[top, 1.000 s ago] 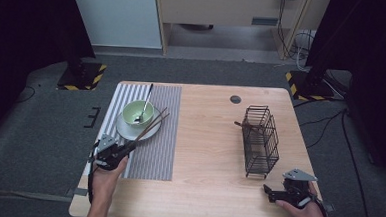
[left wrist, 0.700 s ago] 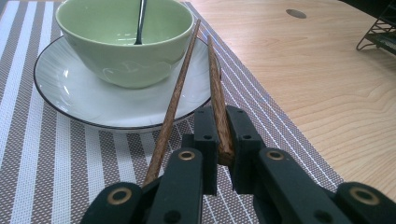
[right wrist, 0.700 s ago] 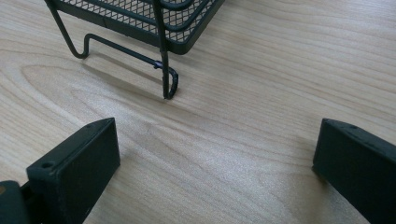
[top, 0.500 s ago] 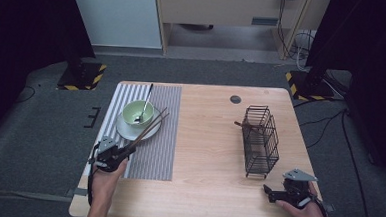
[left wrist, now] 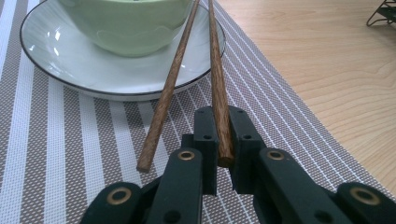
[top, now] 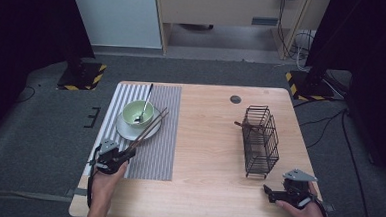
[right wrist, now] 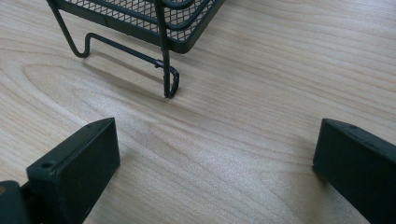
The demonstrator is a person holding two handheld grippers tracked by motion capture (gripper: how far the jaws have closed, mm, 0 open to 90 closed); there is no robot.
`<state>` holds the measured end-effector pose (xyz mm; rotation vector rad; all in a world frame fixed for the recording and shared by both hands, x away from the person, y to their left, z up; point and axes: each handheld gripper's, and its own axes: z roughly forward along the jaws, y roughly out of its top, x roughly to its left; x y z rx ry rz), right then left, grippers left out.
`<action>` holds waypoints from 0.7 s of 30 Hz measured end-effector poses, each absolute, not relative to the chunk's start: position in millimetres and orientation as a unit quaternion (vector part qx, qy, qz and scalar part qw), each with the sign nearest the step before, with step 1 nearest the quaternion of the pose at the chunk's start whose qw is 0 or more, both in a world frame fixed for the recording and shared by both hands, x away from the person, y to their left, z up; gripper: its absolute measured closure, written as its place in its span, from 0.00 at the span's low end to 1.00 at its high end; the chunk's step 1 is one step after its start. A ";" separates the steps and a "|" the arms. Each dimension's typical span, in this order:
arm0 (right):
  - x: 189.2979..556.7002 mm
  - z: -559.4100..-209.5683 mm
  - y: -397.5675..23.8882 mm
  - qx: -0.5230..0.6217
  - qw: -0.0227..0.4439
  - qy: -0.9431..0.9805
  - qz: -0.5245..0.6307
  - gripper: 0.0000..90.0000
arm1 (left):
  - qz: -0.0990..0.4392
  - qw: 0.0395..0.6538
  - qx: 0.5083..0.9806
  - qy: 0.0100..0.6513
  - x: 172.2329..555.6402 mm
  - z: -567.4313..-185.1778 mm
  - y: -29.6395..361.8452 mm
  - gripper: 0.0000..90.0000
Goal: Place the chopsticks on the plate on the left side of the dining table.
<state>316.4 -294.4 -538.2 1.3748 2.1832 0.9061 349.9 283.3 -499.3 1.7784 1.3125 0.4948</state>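
Two brown wooden chopsticks (top: 148, 128) lean on the rim of a white plate (top: 123, 131) that holds a pale green bowl (top: 137, 113) with a spoon (top: 145, 102) in it. My left gripper (top: 127, 153) is at their near ends, low over the striped placemat (top: 153, 156). In the left gripper view my left gripper (left wrist: 223, 127) is shut on the right chopstick (left wrist: 215, 70), while the other chopstick (left wrist: 167, 93) lies loose beside it. My right gripper (top: 269, 192) rests open on the table's near right corner, its jaws wide apart (right wrist: 215, 140) over bare wood.
A black wire basket (top: 260, 139) stands on the right half of the table, with a brown piece inside it; its foot (right wrist: 169, 84) is just ahead of the right gripper. A small dark disc (top: 235, 98) sits near the far edge.
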 end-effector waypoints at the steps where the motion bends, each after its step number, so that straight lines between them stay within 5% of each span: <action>1: 316.4 -538.2 -294.4 0.492 0.202 0.782 0.325 0.01 | 0.196 0.423 0.711 0.526 349.9 -500.0 284.1 0.92; 21: 316.2 -538.2 -294.3 0.492 0.202 0.782 0.325 0.01 | 0.168 0.417 0.716 0.534 352.6 -507.3 284.4 0.92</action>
